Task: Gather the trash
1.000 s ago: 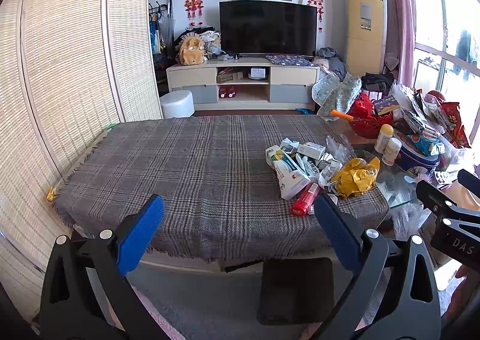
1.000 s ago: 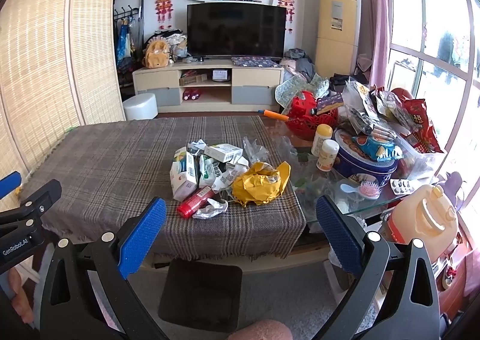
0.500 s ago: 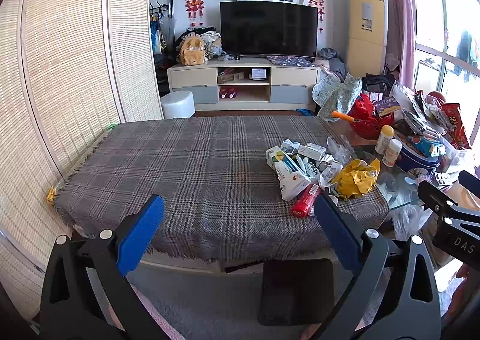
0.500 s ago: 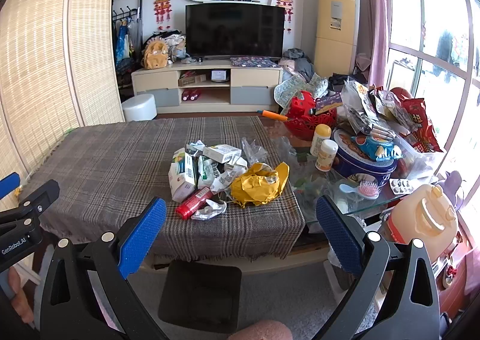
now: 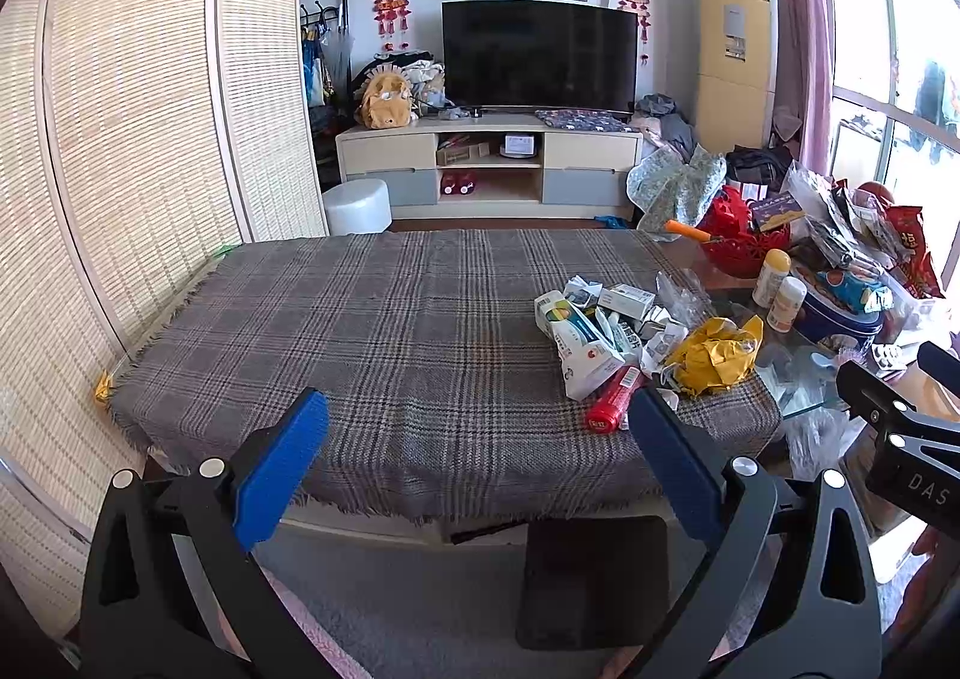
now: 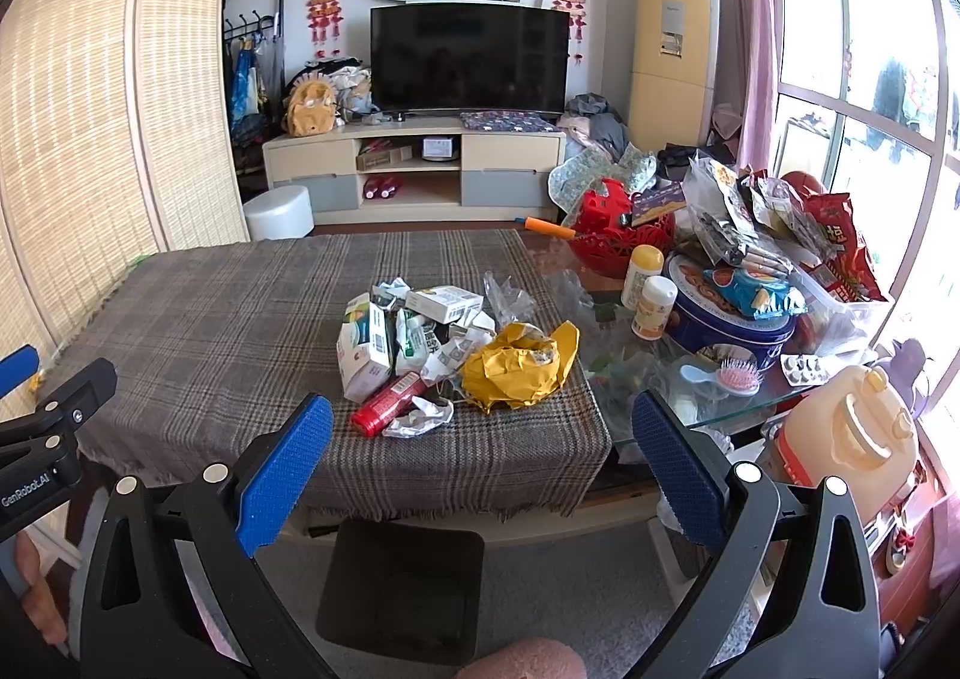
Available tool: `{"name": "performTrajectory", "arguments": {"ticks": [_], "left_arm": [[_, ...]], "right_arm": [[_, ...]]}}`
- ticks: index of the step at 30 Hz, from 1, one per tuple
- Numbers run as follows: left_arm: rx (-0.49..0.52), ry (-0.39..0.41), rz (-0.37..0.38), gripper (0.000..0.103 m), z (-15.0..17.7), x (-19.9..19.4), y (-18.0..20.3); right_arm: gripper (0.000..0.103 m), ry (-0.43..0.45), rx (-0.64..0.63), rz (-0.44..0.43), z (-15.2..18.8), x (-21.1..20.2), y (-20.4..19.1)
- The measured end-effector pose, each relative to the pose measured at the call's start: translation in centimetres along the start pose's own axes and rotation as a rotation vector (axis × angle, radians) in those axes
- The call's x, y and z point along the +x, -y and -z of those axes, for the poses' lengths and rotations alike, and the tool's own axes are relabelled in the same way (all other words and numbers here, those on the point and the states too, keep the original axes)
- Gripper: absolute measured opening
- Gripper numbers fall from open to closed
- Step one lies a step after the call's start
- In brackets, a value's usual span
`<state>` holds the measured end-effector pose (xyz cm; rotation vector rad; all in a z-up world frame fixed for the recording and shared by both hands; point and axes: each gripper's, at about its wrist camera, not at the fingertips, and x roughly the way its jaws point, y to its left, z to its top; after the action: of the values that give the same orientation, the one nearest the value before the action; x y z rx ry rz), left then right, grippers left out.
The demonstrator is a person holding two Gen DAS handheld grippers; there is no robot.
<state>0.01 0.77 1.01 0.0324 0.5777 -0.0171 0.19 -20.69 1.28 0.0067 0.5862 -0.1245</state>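
A heap of trash lies on the right part of a table under a grey plaid cloth (image 5: 390,331): a crumpled yellow bag (image 6: 519,364) (image 5: 714,355), a red tube (image 6: 390,402) (image 5: 613,406), white cartons (image 6: 363,346) (image 5: 579,343), crumpled white paper (image 6: 420,421). Below the table's near edge sits a small black bin (image 6: 399,589) (image 5: 591,580). My left gripper (image 5: 477,439) hovers open before the table edge, holding nothing. Just as wide open and bare is my right gripper (image 6: 480,442), in front of the heap.
A glass side table (image 6: 660,379) at the right carries a blue tin (image 6: 729,319), two yellow-capped bottles (image 6: 651,307), snack bags and a red basket (image 6: 612,235). An orange jug (image 6: 846,439) stands low right. Bamboo screens (image 5: 150,139) line the left; a TV cabinet (image 5: 489,169) stands behind.
Both views have shifted only slightly; the grippers stay open and the trash has not moved.
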Motion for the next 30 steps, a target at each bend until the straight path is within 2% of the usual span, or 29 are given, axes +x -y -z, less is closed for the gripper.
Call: {"name": "performTrajectory", "arguments": {"ticks": [9,15,19,24,30], "left_arm": [[-0.002,-0.017,-0.007,0.095,0.0,0.9,-0.1],[0.020,-0.030,-0.037,0.095,-0.6,2.8,-0.2],[0.023,-0.049,-0.031,0.095,-1.6,5.0,-0.4],[0.076,-0.089,-0.016,0.095,-3.0,8.4,0.8],[0.083,-0.186,0.065,0.095,-4.5,13.3,2.6]], "right_arm": [[0.100,-0.007,0.026,-0.008,0.1,1.0,0.7],[0.100,-0.014,0.048,-0.014,-0.7,2.9,2.0],[0.100,-0.004,0.047,-0.029,-2.0,4.8,2.5],[0.100,-0.081,0.049,-0.028,-3.8,8.8,3.1],[0.100,-0.180,0.049,0.006,-4.8,13.4,3.7]]}}
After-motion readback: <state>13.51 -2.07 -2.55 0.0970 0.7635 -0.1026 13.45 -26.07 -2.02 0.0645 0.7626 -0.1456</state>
